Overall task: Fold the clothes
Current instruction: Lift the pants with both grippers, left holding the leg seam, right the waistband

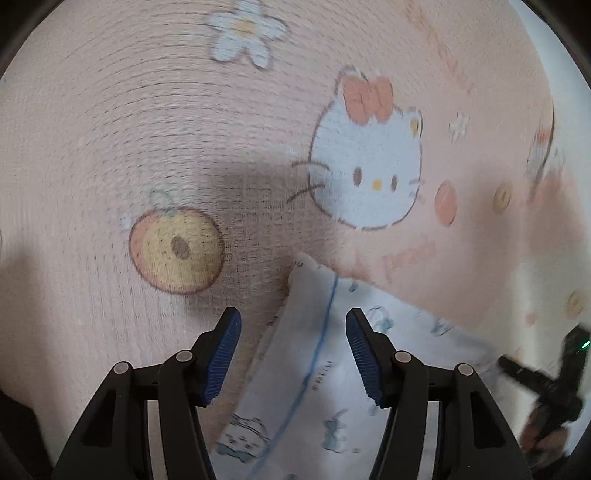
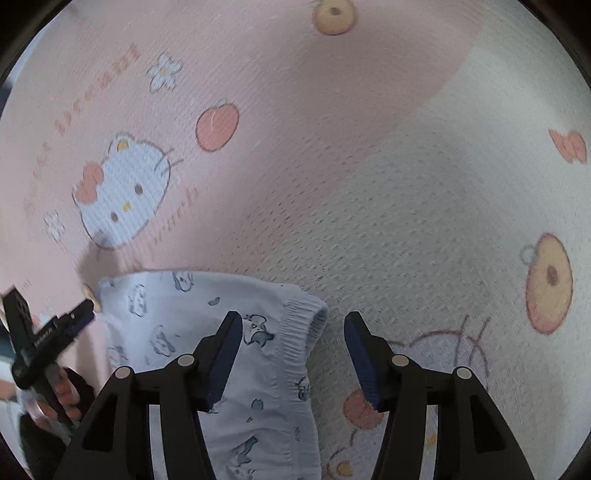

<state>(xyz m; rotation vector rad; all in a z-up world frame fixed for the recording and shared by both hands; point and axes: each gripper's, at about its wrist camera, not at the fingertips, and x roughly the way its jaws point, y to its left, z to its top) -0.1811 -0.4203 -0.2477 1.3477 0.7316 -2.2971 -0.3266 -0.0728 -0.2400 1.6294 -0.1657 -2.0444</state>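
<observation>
Left gripper (image 1: 293, 354): blue ribbed pads spread wide, nothing pinched, poised over a corner of the pale printed garment (image 1: 314, 376). Between the fingers, a thin blue seam line running up toward the cloth's pointed corner. Right gripper (image 2: 293, 354) likewise spread apart and empty, its left finger over the garment (image 2: 207, 332), its right finger over bare bedding.

From the right wrist view: light blue garment with small animal prints, lying flat, its gathered elastic band (image 2: 299, 332) at the right edge, just beside the gap between the fingers. Far left of that view, the other gripper seen from the side, held in a person's hand (image 2: 62, 398); in the left wrist view, the same arrangement mirrored at the lower right, blurred, with a small green light (image 1: 585, 345) on the tool.

Beneath everything — a soft textured blanket (image 1: 110, 129), pink over most of its width, with a white cat face wearing an orange bow (image 1: 369, 166), a halved peach (image 1: 176, 249), a white flower (image 1: 245, 31) and faint lettering. In the right wrist view the pink gives way to a whitish panel (image 2: 424, 221) carrying a bow and another peach. Nothing of the room visible beyond the blanket — only dark lens rim at the corners.
</observation>
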